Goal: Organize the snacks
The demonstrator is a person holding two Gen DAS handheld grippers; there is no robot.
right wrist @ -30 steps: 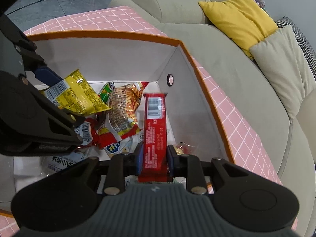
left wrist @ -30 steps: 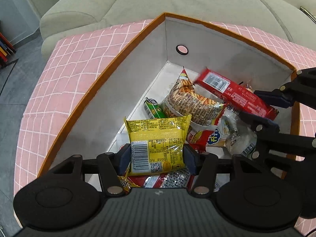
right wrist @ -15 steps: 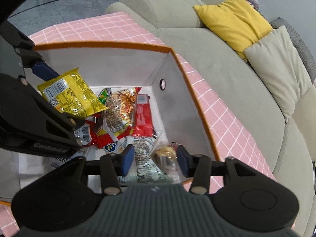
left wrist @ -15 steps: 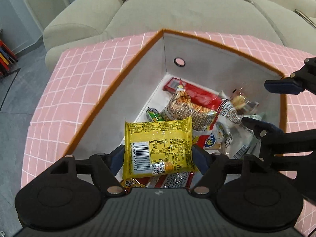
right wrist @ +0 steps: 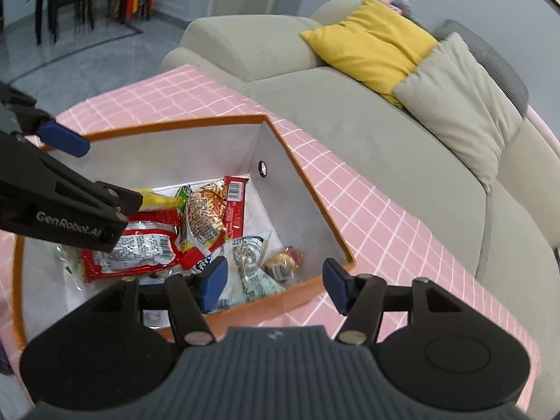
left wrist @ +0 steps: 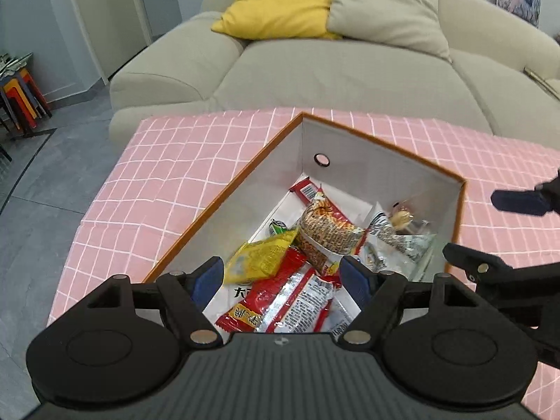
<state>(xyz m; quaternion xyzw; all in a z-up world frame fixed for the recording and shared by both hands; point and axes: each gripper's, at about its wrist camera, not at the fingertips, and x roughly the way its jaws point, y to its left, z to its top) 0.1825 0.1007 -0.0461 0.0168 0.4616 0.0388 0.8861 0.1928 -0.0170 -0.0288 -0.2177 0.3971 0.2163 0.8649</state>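
Observation:
An orange-rimmed box [left wrist: 224,196] with white walls sits on the pink checked table and holds several snack packs. The yellow pack [left wrist: 260,257] lies in the box beside a red and silver pack [left wrist: 290,301], a biscuit bag [left wrist: 325,234] and a long red bar [left wrist: 306,190]. My left gripper [left wrist: 281,276] is open and empty above the box's near end. My right gripper [right wrist: 274,281] is open and empty over the box's near corner [right wrist: 297,294]. The red bar [right wrist: 234,206] and yellow pack [right wrist: 157,201] also show in the right wrist view.
A beige sofa [left wrist: 350,70] with a yellow cushion [left wrist: 280,0] and a beige cushion [left wrist: 385,3] stands behind the table. The pink tablecloth [left wrist: 157,182] surrounds the box. Stools [left wrist: 21,98] stand at the far left on the grey floor.
The left gripper opened and the yellow pack dropped into the box. The right gripper, which let go of the red bar earlier, stays open. Both grippers rose and pulled back.

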